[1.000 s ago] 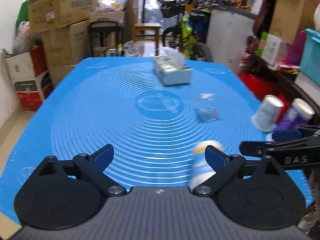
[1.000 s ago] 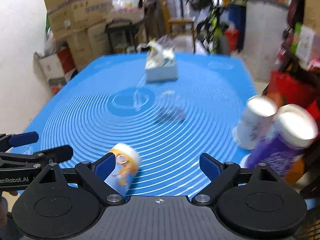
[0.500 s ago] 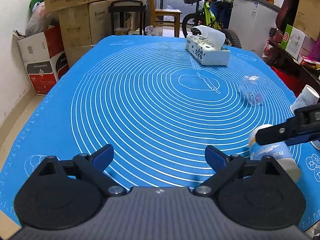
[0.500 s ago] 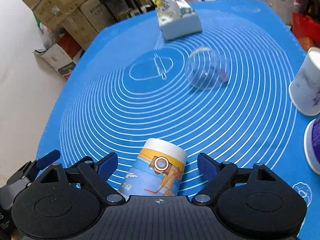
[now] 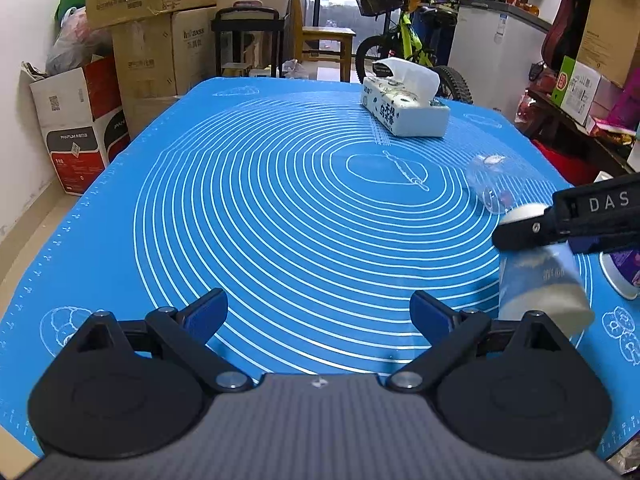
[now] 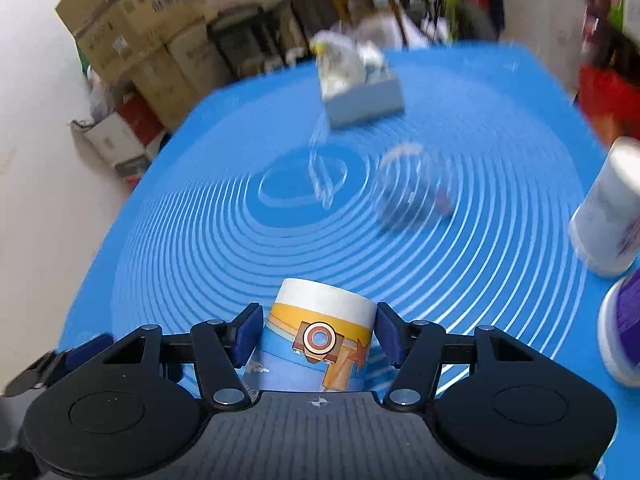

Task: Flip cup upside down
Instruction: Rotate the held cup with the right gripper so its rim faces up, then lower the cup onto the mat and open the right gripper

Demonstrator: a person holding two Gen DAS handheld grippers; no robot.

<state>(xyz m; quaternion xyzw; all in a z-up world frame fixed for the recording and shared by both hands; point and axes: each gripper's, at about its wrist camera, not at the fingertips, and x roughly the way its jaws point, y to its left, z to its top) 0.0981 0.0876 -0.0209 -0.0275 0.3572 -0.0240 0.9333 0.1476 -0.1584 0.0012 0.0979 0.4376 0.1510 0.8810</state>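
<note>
A paper cup [image 6: 320,344] with an orange, blue and white beach print lies on its side on the blue mat [image 6: 200,240], its closed base pointing away from the right wrist camera. My right gripper [image 6: 318,340] is shut on it, one blue pad on each side. In the left wrist view the same cup [image 5: 540,284] lies at the right with the right gripper's black fingers [image 5: 560,224] across it. My left gripper [image 5: 318,314] is open and empty above the near part of the mat, to the left of the cup.
A tissue box [image 5: 404,108] stands at the far side of the mat. A clear plastic cup [image 5: 494,188] lies on its side near the middle right. A white paper cup [image 6: 612,216] and a purple cup [image 6: 624,328] stand at the right edge. Cartons and a bicycle surround the table.
My right gripper has moved forward over the printed cup and closed its fingers on it. My left gripper has stayed open and shifted slightly.
</note>
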